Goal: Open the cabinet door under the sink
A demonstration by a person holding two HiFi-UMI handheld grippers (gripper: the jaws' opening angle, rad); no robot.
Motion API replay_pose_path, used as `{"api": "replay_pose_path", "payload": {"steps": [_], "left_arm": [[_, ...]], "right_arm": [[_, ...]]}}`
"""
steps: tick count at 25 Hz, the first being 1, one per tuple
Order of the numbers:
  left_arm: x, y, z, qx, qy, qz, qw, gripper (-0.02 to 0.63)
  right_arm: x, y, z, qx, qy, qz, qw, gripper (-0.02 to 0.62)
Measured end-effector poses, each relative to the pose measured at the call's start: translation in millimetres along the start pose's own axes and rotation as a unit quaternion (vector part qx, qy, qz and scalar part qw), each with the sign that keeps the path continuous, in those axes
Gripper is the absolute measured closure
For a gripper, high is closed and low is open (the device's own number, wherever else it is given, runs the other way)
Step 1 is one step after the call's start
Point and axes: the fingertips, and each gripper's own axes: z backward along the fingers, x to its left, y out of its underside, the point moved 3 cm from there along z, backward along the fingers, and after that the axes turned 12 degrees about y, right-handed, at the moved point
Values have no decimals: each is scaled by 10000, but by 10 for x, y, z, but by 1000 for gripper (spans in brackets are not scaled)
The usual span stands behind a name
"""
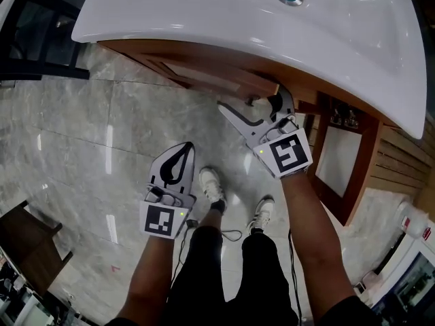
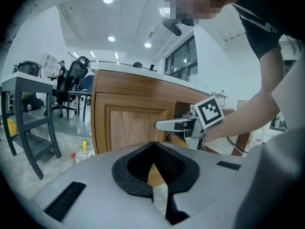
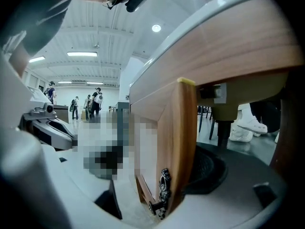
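L gripper (image 1: pixel 181 148) & R gripper (image 1: pixel 253 106) grey w/ b/w marker cubes (image 1: pixel 163 221); blk trousers (image 1: pixel 204 263), wht sneakers (image 1: pixel 211 185).

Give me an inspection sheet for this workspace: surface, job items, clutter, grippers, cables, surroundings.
Surface: grey marble floor; white sink on top of the cabinet.
Job's things: cabinet door ajar; ornate metal handle on its front.
Clutter: small litter on the floor beside the cabinet.
Grippers: right gripper jaws apart, straddling the door's free edge; left gripper jaws together, empty, held low away from the cabinet.
Cables: black cable hanging by the person's legs.
Surroundings: wood-framed panel at the cabinet's right; grey table; people in the distance.
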Motion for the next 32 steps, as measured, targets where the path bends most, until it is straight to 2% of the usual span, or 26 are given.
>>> {"api": "replay_pose_path", "payload": {"steps": [11, 19, 32], "left_arm": [[-88, -45, 236, -211, -389, 112, 9990, 586], [-224, 126, 486, -105, -652, 9, 9978, 586], [-151, 121, 825, -251, -1010, 101, 9945, 586]], "right_arm": [[353, 15, 272, 63, -1, -93, 9999, 218], [718, 69, 499, 82, -105, -67, 9999, 218], [1143, 60, 605, 170, -101, -140, 9997, 218]]}}
